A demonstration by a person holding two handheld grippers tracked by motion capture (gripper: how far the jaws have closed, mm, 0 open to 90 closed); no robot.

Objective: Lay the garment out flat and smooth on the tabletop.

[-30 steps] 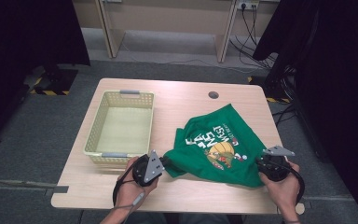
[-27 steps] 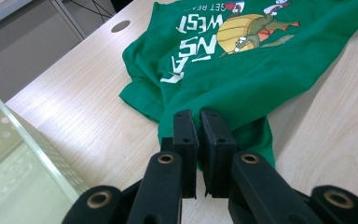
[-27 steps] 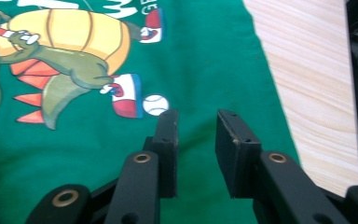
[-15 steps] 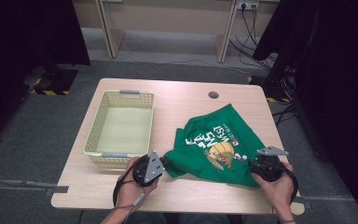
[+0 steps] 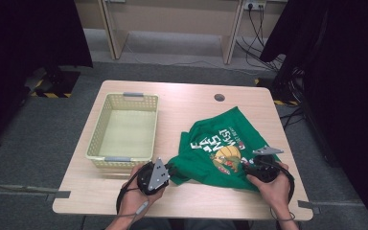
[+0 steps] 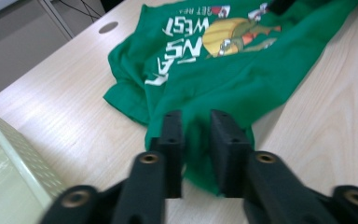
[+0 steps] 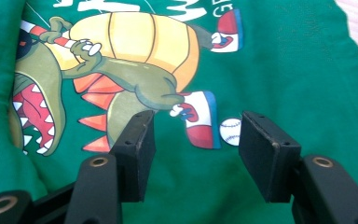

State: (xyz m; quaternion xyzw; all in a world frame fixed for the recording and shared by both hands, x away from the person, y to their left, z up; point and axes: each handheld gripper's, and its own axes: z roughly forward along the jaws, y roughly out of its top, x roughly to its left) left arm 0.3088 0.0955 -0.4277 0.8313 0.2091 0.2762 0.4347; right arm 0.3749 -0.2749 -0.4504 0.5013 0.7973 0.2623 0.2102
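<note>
A green T-shirt (image 5: 220, 141) with a dinosaur print and white lettering lies crumpled on the right half of the wooden table (image 5: 196, 98). My left gripper (image 5: 172, 168) is at the shirt's near left corner. Its jaws have just been opening, and a fold of the T-shirt (image 6: 223, 70) lies loosely in the narrow gap of the left gripper (image 6: 196, 135). My right gripper (image 5: 247, 167) is at the shirt's near right edge. Its jaws have also just been opening, and the right gripper (image 7: 198, 123) stands wide over the printed T-shirt (image 7: 284, 56) with nothing pinched.
A pale yellow plastic basket (image 5: 96, 139) stands on the left half of the table; its wall (image 6: 14, 154) is close beside my left gripper. A round cable hole (image 5: 219, 97) is near the far edge. Dark curtains hang on both sides.
My right hand has slid left onto the shirt's edge and its jaws have spread apart. The left hand has stayed in place.
</note>
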